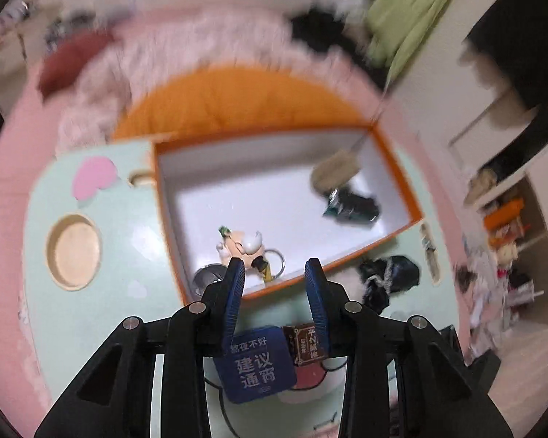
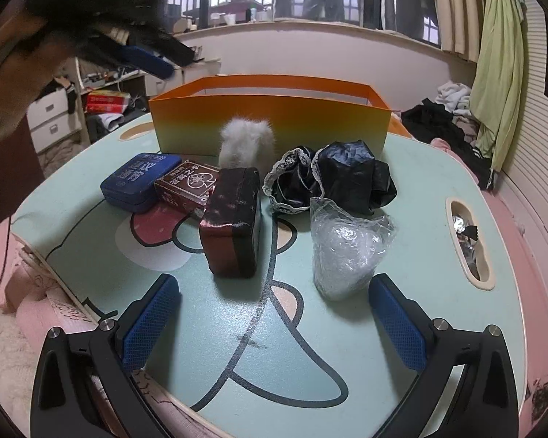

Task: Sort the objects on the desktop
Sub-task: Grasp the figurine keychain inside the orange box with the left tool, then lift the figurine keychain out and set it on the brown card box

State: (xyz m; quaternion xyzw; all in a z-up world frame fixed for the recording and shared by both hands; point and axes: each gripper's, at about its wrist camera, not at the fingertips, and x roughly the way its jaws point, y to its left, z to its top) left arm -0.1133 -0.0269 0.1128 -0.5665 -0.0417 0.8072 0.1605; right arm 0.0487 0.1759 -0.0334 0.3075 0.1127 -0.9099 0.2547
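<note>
An orange box [image 1: 394,160] [image 2: 270,124] stands on the mint table [image 1: 102,306] [image 2: 402,328]. In the left wrist view it holds a small figure keychain [image 1: 246,246], a beige fluffy item [image 1: 334,173] and a dark wrapper [image 1: 352,206]. My left gripper [image 1: 276,273] is open and empty above the box's near rim; it shows blurred at the upper left of the right wrist view [image 2: 146,60]. My right gripper [image 2: 274,292] is open and empty, low over the table. Ahead of it lie a dark red case [image 2: 232,222], a clear plastic bag [image 2: 343,248], a blue tin [image 2: 137,179] [image 1: 255,365], a brown card box [image 2: 186,186] [image 1: 308,341], black fabric [image 2: 332,179] [image 1: 387,279] and a white fluffy ball [image 2: 246,142].
The table has a round cup recess [image 1: 73,252] and an oval slot [image 2: 467,241] holding wrappers. Pink bedding [image 1: 3,219] surrounds the table. An orange cushion [image 1: 233,98] lies behind the box. Clothes [image 2: 453,116] and shelves [image 2: 54,116] stand further off.
</note>
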